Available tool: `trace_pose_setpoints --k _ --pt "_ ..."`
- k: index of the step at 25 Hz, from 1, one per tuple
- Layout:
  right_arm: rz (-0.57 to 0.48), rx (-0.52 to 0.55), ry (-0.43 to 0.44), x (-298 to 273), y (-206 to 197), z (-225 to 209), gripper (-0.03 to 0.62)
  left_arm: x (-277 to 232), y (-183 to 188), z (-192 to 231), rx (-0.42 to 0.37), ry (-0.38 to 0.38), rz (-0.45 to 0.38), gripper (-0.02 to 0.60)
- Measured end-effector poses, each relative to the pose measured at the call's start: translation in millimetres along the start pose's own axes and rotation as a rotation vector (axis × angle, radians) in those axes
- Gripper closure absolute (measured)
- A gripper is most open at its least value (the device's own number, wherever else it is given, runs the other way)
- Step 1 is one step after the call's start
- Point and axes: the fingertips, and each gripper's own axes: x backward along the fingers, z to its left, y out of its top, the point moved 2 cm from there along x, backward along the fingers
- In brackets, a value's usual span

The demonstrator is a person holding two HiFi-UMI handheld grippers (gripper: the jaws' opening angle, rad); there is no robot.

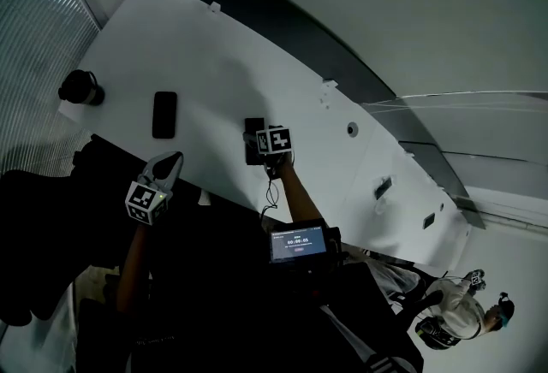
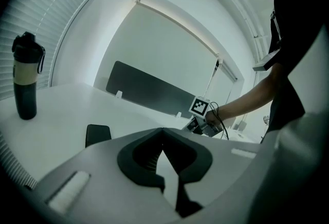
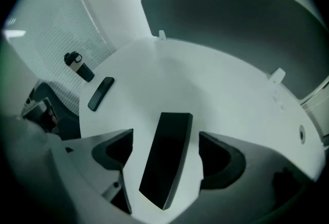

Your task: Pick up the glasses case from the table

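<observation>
The approach looks finished and the grasp is the step in hand: the right gripper (image 3: 165, 138) points steeply down over the white table (image 3: 205, 84) with its 2 jaws spread wide, and the black glasses case (image 3: 164, 166) lies flat between them, a strip of bare table showing on each side, so nothing is held yet. The next move calls for closing squarely across the narrow sides of the case, then lifting it straight up. The left gripper (image 2: 162, 133) hangs off to the side, jaws together and empty, well apart from the case.
</observation>
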Motion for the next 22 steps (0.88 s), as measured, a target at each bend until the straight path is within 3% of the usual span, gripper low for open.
trace_pose_setpoints --k 4,9,16,22 --pt "0.072 -0.043 0.028 -19.2 1.6 -5.2 0.179 5.8 -1.9 5.1 -0.004 0.011 -0.001 0.575" --pt "0.148 -0.063 0.007 -37.1 0.7 -9.7 0.178 11.1 -5.1 8.3 -0.009 0.021 -0.002 0.575" --pt "0.251 -0.076 -0.107 -52.3 -5.9 -14.4 0.178 16.8 -6.0 12.6 0.011 0.047 0.005 0.575" --pt "0.319 -0.084 -0.103 -55.4 -5.6 -15.1 0.178 16.9 -13.3 11.9 0.025 0.04 0.018 0.574"
